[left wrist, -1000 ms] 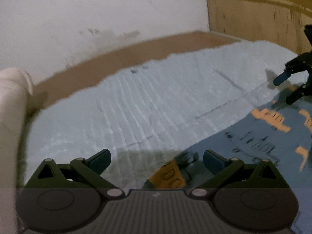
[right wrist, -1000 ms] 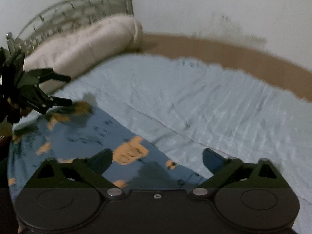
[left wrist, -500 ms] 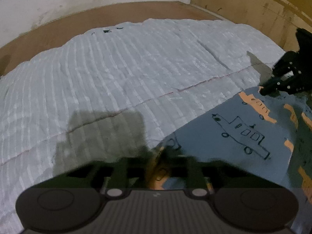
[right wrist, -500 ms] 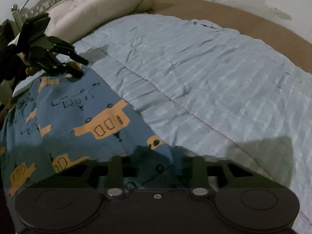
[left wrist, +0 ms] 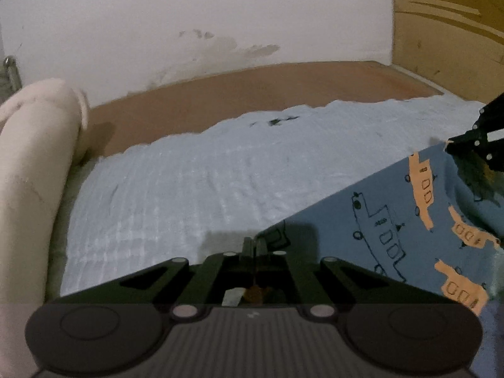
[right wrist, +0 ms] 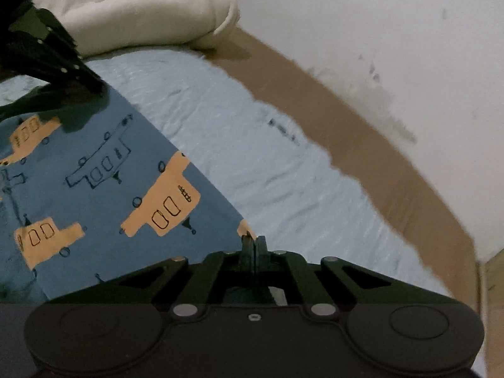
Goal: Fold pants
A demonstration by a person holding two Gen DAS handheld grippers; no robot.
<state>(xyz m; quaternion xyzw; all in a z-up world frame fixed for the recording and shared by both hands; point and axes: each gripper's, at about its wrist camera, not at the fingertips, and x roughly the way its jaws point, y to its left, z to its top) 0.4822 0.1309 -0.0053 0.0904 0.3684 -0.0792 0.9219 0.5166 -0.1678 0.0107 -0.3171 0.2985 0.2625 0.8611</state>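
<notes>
Blue pants (left wrist: 393, 220) printed with orange and outlined vehicles hang stretched between both grippers above a pale blue bedspread (left wrist: 220, 173). My left gripper (left wrist: 254, 242) is shut on one corner of the pants' edge. The right gripper (left wrist: 453, 145) shows at the right edge of the left wrist view, pinching the other corner. In the right wrist view my right gripper (right wrist: 253, 242) is shut on the corner of the pants (right wrist: 94, 189), and the left gripper (right wrist: 94, 86) holds the far corner at upper left. The cloth's top edge runs taut between them.
A cream bolster pillow (left wrist: 28, 173) lies along the bed's left side, seen too as the pillow (right wrist: 135, 9) in the right wrist view. A brown mattress strip (left wrist: 252, 94) and white wall (left wrist: 189, 15) lie behind. A wooden panel (left wrist: 447, 31) stands at the right.
Both grippers went from wide open to shut on the pants' edge. Both then lifted and rolled, raising the cloth off the bedspread and pulling its edge taut.
</notes>
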